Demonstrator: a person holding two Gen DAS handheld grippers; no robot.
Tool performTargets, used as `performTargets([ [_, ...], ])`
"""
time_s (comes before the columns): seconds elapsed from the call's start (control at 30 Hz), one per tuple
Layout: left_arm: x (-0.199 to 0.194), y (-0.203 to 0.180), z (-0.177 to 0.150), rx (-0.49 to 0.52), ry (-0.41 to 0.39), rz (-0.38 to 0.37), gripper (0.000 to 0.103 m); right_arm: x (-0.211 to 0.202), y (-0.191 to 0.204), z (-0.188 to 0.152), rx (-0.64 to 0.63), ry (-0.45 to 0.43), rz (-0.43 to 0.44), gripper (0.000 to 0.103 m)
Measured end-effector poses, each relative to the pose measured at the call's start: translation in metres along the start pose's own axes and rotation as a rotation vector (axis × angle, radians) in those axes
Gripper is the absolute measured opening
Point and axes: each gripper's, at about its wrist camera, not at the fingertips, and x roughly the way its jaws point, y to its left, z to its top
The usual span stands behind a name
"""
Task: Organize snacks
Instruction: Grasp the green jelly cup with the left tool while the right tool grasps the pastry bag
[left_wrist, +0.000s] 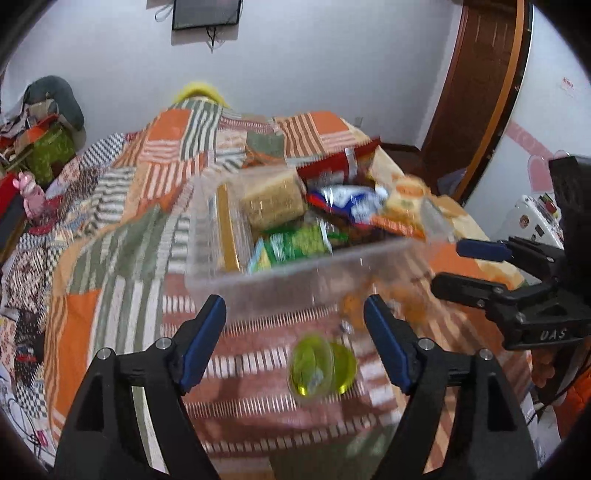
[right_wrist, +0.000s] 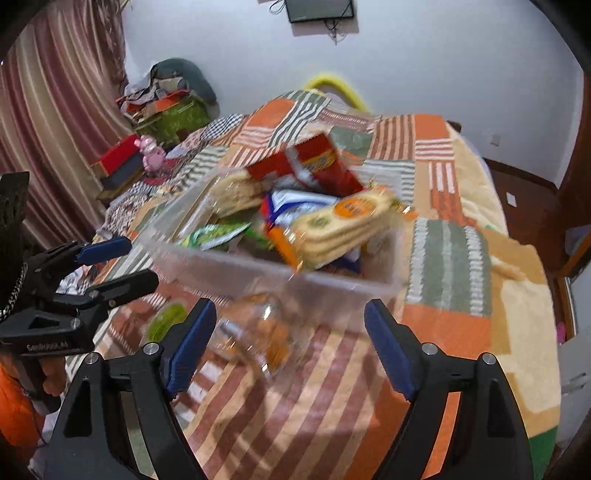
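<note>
A clear plastic bin sits on the patchwork bed, full of snack packs: a red box, a cracker pack, green packs. A green jelly cup lies on the bed in front of the bin. A clear pack of orange snacks lies beside it. My left gripper is open and empty, just above the jelly cup. My right gripper is open and empty, over the clear pack. Each gripper shows at the edge of the other's view.
The patchwork quilt covers the whole bed. A pile of boxes and clothes and a pink toy stand at the far left by the curtain. A wooden door is at the right.
</note>
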Motion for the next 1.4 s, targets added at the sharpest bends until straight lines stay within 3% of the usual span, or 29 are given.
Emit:
performTargets([
  [0.33,0.031,-0.012,-0.037,0.021,0.095,-0.029,0.077,0.016,0.001,-0.011,0.028,0.048,0.034,0.08],
  [0.57,0.049,-0.007,-0.042,-0.011,0.126,-0.069,0.051,0.033,0.007,-0.011,0.047,0.082,0.061,0.081],
  [0.83,0.039,-0.003,-0.044,0.007,0.071,-0.035,0.044,0.059,0.017,-0.011,0.044,0.129,0.058,0.082],
  [0.87,0.038,-0.002,-0.044,0.004,0.066,-0.035,0.044,0.06,0.017,-0.011,0.043,0.129,0.054,0.081],
  [0.97,0.035,0.001,-0.044,-0.007,0.059,-0.031,0.043,0.058,0.016,-0.012,0.04,0.133,0.087,0.06],
  [1.03,0.033,0.004,-0.042,-0.012,0.049,-0.021,0.042,0.054,0.016,-0.013,0.034,0.117,0.089,0.055],
  [1.4,0.0,0.009,-0.029,-0.028,-0.023,-0.013,0.04,0.016,0.018,-0.017,-0.003,0.039,0.086,0.051],
])
